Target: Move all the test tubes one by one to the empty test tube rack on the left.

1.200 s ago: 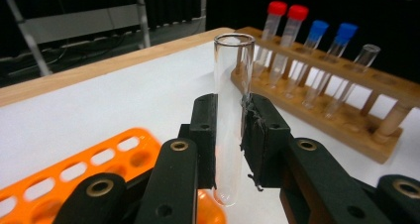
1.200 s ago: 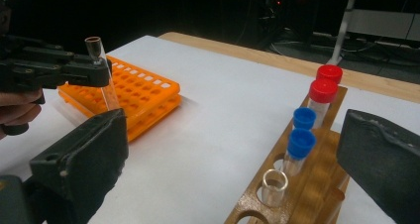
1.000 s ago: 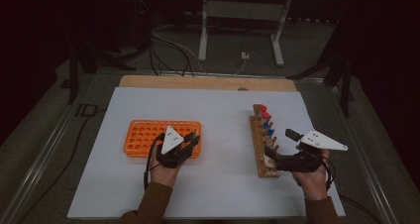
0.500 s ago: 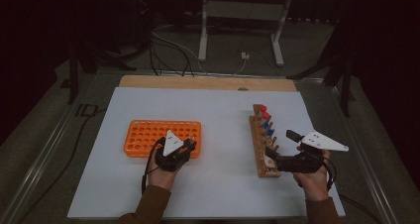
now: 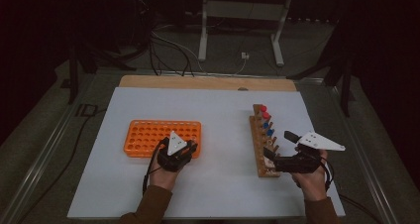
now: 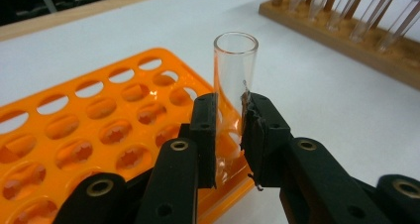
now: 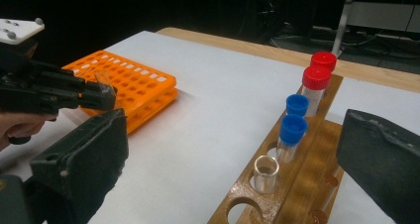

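At the near right corner of the orange rack [image 6: 74, 135], the left gripper [image 6: 229, 135] has its two black jaws pressed against the sides of a clear test tube [image 6: 235, 70], which stands upright with its open round mouth above the pads and its lower end at a corner hole of the rack; whether it rests in the hole cannot be told. That tube is smooth, thin-walled and see-through, with a plain rolled rim and no cap. The rack is glossy moulded plastic, a flat block pierced by rows of round holes with toothed inner rings. Off to the right stands a wooden rack [image 7: 277, 194], varnished brown and long, holding two tubes with ribbed red caps [image 7: 317, 78], two with blue caps [image 7: 293, 127] and one open glass tube [image 7: 266, 174]. The right gripper [image 7: 233, 159] hovers just beside this wooden rack with its rough, dark padded jaws spread wide and nothing between them. Both racks sit on a matte white sheet [image 5: 223, 120] laid over a pale wooden tabletop [image 5: 208, 82], whose far edge shows as a strip. Beyond it the room is dim, with cables [image 5: 168, 45] on the floor and a grey metal stand [image 5: 242, 21].
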